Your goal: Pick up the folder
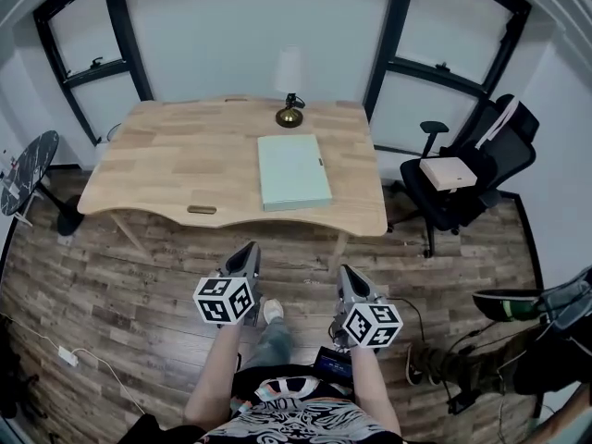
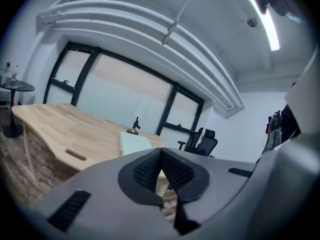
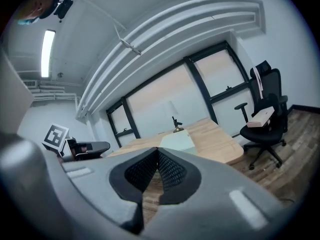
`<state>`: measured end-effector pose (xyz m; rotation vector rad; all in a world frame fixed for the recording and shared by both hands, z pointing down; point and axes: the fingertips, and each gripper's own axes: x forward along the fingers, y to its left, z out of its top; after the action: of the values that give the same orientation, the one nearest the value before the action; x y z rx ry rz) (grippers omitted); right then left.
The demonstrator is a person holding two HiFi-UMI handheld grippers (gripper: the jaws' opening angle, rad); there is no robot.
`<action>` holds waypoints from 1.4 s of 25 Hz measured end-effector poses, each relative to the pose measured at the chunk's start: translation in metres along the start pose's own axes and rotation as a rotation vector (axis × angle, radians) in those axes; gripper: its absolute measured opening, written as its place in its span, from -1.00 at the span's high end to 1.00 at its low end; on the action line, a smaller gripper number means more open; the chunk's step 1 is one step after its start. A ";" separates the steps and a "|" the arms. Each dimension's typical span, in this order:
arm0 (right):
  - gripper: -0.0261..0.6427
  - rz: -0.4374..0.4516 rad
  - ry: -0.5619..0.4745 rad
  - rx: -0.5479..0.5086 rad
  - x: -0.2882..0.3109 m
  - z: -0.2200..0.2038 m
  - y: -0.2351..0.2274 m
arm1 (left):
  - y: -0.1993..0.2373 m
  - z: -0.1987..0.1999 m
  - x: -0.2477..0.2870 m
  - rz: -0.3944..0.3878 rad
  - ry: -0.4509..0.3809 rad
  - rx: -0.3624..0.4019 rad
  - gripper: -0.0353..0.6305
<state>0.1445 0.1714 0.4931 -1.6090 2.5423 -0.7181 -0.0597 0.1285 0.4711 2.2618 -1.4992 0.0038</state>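
A pale green folder point(image 1: 293, 171) lies flat on the wooden desk point(image 1: 176, 160), right of its middle and close to the front edge. It also shows as a pale slab in the left gripper view point(image 2: 135, 143) and the right gripper view point(image 3: 177, 141). My left gripper point(image 1: 250, 248) and right gripper point(image 1: 347, 271) hang over the floor in front of the desk, well short of the folder. Both point toward the desk with jaws shut and nothing between them point(image 2: 160, 156) point(image 3: 156, 156).
A small brass desk lamp point(image 1: 289, 111) stands behind the folder. A black office chair point(image 1: 462, 178) with a flat box point(image 1: 448, 172) on its seat is right of the desk. A round side table point(image 1: 28, 172) stands at the left. Cables lie on the wood floor point(image 1: 83, 363).
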 end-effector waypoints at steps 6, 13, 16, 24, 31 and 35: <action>0.91 -0.031 -0.012 0.019 0.096 0.041 -0.040 | 0.046 0.052 0.098 -0.012 -0.009 0.041 0.88; 0.91 -0.123 0.066 -0.094 0.216 0.069 -0.087 | 0.118 0.075 0.211 0.006 0.066 0.034 0.87; 0.91 -0.153 0.089 -0.117 0.253 0.077 -0.104 | 0.145 0.076 0.245 0.024 0.108 0.027 0.87; 0.91 -0.197 0.085 -0.069 0.291 0.085 -0.126 | 0.182 0.063 0.287 0.034 0.169 -0.026 0.87; 0.91 -0.213 0.110 -0.057 0.297 0.079 -0.136 | 0.185 0.063 0.297 0.036 0.168 -0.029 0.87; 0.91 -0.190 0.121 -0.064 0.310 0.079 -0.135 | 0.191 0.063 0.300 0.046 0.162 -0.041 0.87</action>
<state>0.1387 -0.1727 0.5398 -1.9038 2.5421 -0.7800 -0.1170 -0.2198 0.5493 2.1393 -1.4518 0.1650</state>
